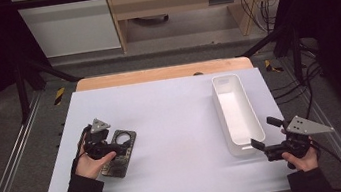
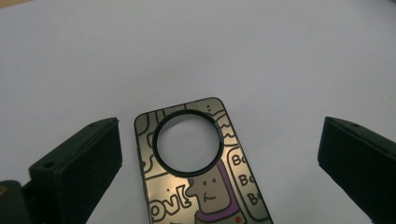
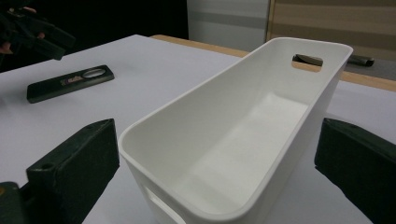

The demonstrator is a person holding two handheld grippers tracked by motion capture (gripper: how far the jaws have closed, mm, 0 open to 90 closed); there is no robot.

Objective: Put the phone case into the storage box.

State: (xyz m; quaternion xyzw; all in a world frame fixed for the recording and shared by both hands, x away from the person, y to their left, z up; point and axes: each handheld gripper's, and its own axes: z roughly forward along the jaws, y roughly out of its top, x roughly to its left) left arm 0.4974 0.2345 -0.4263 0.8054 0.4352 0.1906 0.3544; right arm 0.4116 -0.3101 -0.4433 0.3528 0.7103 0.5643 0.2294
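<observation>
A flat phone case [image 2: 201,191] with a cartoon print and a round hole lies on the white table sheet [image 1: 172,126]. My left gripper [image 2: 219,172] is open, with one jaw on each side of the case's near part. From above, the left gripper [image 1: 110,146] sits low over the dark case [image 1: 122,155] at the table's left. My right gripper [image 3: 215,172] is open, its jaws on either side of the near end of a long, empty white bin [image 3: 219,116]. In the high view the right gripper [image 1: 266,133] is at the bin's [image 1: 217,104] near corner.
The right gripper view shows the case [image 3: 70,83] far off on the sheet, with the left gripper [image 3: 32,32] above it. A wooden strip [image 1: 163,73] borders the table's far edge. Metal frame rails [image 1: 10,159] run along both sides, and cables [image 1: 303,87] hang at the right.
</observation>
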